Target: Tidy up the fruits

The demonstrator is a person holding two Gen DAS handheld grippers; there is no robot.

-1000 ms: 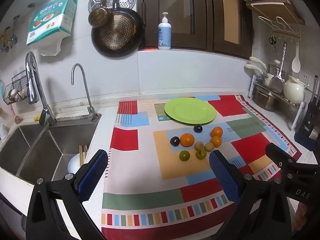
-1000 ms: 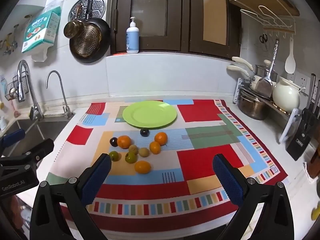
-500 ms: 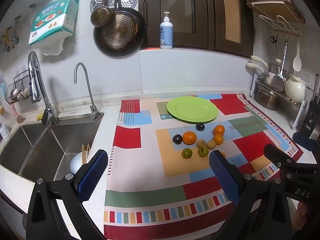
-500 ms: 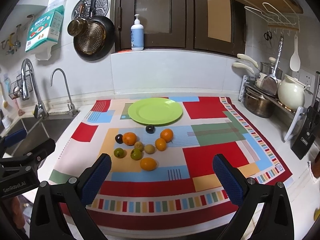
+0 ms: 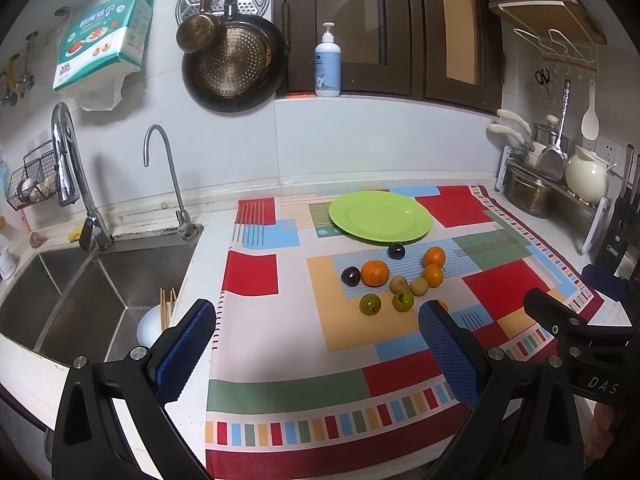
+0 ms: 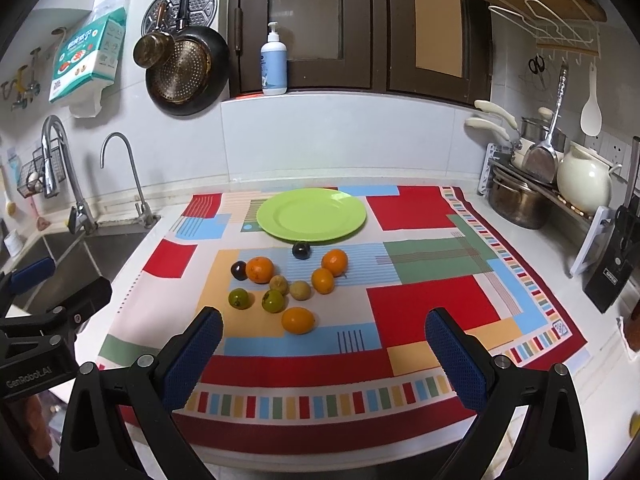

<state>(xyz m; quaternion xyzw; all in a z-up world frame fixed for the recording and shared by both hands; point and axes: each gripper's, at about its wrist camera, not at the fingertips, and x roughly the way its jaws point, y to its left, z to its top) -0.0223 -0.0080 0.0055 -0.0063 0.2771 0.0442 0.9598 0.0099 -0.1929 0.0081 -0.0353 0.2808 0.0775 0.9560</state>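
An empty green plate (image 6: 311, 214) sits at the back of a colourful patterned cloth (image 6: 432, 304); it also shows in the left wrist view (image 5: 381, 217). In front of it lie several small fruits: oranges (image 6: 260, 269), dark plums (image 6: 301, 250), green fruits (image 6: 239, 298) and brownish ones (image 6: 300, 290). One orange (image 6: 298, 320) lies nearest me. My right gripper (image 6: 324, 340) is open and empty, above the cloth's front, short of the fruits. My left gripper (image 5: 316, 334) is open and empty, to the left of the fruits (image 5: 375, 272).
A steel sink (image 5: 80, 292) with two taps (image 5: 160, 168) lies left of the cloth. A pot (image 6: 520, 204), a white kettle (image 6: 584, 186) and a knife block (image 6: 612, 272) stand at the right. Pans (image 6: 184, 68) and a soap bottle (image 6: 274, 60) are on the back wall.
Both grippers have moved slightly forward toward the fruits. Both stay open; nothing on the cloth has moved.
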